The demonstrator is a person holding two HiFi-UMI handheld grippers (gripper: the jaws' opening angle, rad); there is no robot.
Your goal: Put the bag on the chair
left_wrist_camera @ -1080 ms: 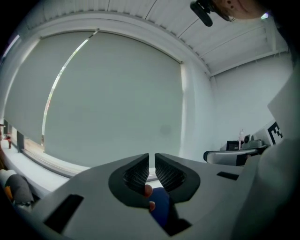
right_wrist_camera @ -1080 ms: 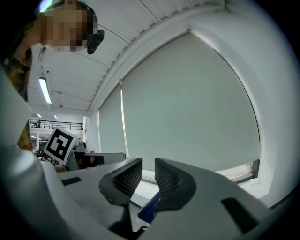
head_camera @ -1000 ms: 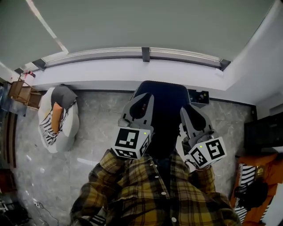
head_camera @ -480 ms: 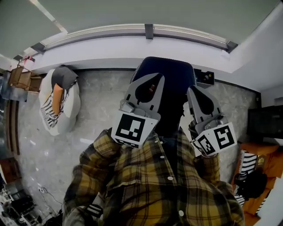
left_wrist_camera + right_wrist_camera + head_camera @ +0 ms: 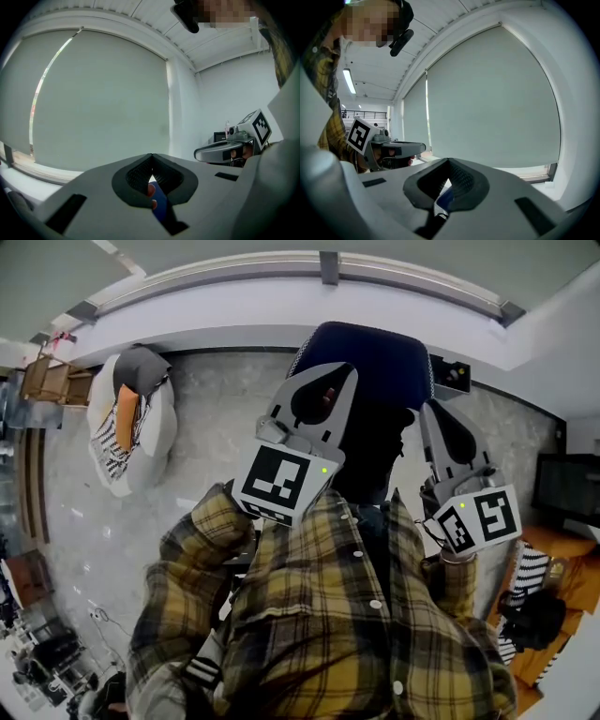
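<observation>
1. Two sleeves and the front of a soft, buttoned shirt (image 5: 319,615), checked in yellow and brown, lie nearest.
2. The left gripper (image 5: 345,376) is smooth grey moulded plastic with a square-marked cube. Its ribbed dark pads (image 5: 138,174) are pinched together on a blue strip of the bag (image 5: 370,357).
3. The right gripper (image 5: 436,413), of the same make, is likewise clamped. A fold of blue fabric sits between its ribbed pads (image 5: 461,180).
4. The bag is navy cloth with a rounded top and a darker lower body. It is held up between the two grippers, well apart from the chair (image 5: 155,427).
5. Below it spreads a glossy floor (image 5: 216,427) of grey veined stone.
6. The chair, a white, rounded, padded shell, stands at the left near the wall. It carries a striped cushion (image 5: 112,454), an orange one (image 5: 125,418) and a grey one (image 5: 141,367).
7. Farthest, a smooth pale blind (image 5: 93,103) hangs flat above a white sill (image 5: 234,310).
</observation>
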